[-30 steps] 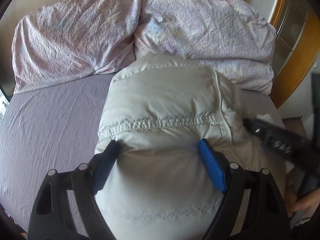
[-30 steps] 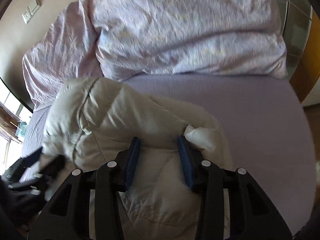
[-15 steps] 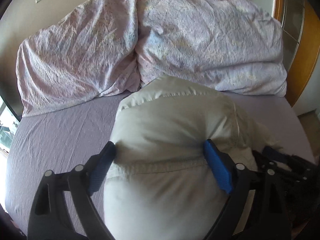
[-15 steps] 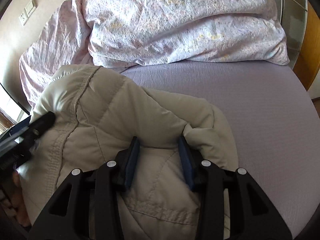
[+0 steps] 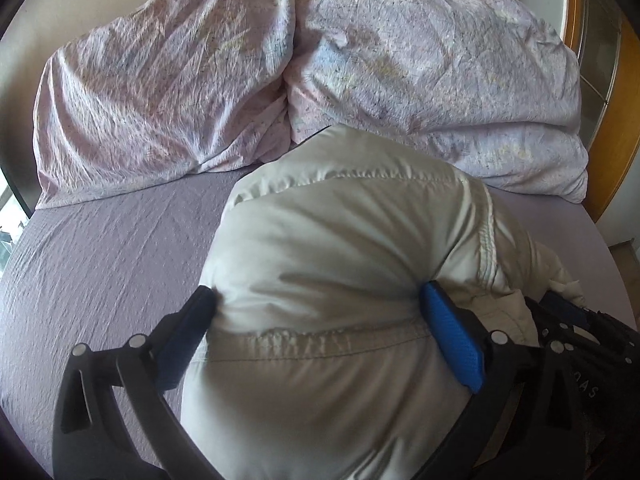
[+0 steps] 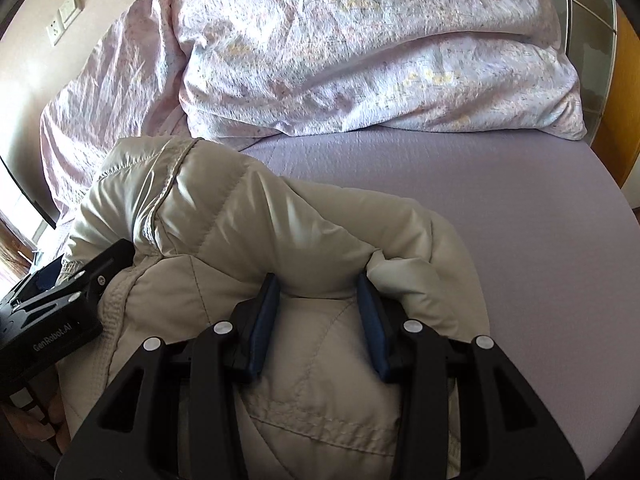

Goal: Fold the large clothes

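A puffy beige quilted jacket (image 5: 340, 248) lies bunched on the purple bed sheet (image 5: 112, 248). My left gripper (image 5: 320, 304) has its blue pads wide apart, pressed on both sides of a thick fold of the jacket. My right gripper (image 6: 318, 300) is closed on another thick fold of the same jacket (image 6: 240, 220), at its right side. The right gripper also shows at the lower right of the left wrist view (image 5: 576, 320), and the left gripper at the left edge of the right wrist view (image 6: 60, 292).
Two lilac patterned pillows (image 5: 160, 92) (image 5: 432, 72) lean against the wall at the bed's head. An orange wooden frame (image 5: 616, 120) stands at the right. The bed edge curves off at the right (image 6: 600, 220).
Both grippers have pulled back toward the foot of the bed with the jacket, so more pillow and sheet show. The two grippers have come closer together.
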The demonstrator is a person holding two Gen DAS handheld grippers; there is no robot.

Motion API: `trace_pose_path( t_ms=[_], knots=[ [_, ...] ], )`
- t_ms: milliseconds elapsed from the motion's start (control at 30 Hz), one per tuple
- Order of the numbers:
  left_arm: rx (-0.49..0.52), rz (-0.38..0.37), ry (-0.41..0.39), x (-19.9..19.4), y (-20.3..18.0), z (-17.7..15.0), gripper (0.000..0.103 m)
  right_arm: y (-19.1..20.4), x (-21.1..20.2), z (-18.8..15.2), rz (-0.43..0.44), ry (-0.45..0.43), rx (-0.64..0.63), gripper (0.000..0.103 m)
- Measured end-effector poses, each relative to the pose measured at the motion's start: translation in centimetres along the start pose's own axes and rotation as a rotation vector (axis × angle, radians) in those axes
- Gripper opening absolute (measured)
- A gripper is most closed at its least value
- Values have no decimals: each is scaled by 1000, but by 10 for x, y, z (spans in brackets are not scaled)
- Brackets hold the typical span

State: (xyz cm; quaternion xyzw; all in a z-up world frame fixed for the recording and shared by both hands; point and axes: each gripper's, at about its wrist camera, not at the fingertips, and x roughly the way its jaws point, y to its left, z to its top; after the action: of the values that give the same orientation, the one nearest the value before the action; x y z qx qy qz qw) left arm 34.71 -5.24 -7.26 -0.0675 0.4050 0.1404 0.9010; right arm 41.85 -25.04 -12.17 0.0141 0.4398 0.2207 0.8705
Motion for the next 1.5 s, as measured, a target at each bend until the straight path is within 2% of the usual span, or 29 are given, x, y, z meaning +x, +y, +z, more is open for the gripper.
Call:
trace_pose_path(
  t_ms=[567, 1500],
  knots=[
    [11, 18, -74, 0, -2, -9, 101, -6, 1, -8, 31, -98, 1, 42],
    [25, 30, -105, -1, -2, -12, 101, -8, -1, -12, 19, -137, -3, 42]
  ],
)
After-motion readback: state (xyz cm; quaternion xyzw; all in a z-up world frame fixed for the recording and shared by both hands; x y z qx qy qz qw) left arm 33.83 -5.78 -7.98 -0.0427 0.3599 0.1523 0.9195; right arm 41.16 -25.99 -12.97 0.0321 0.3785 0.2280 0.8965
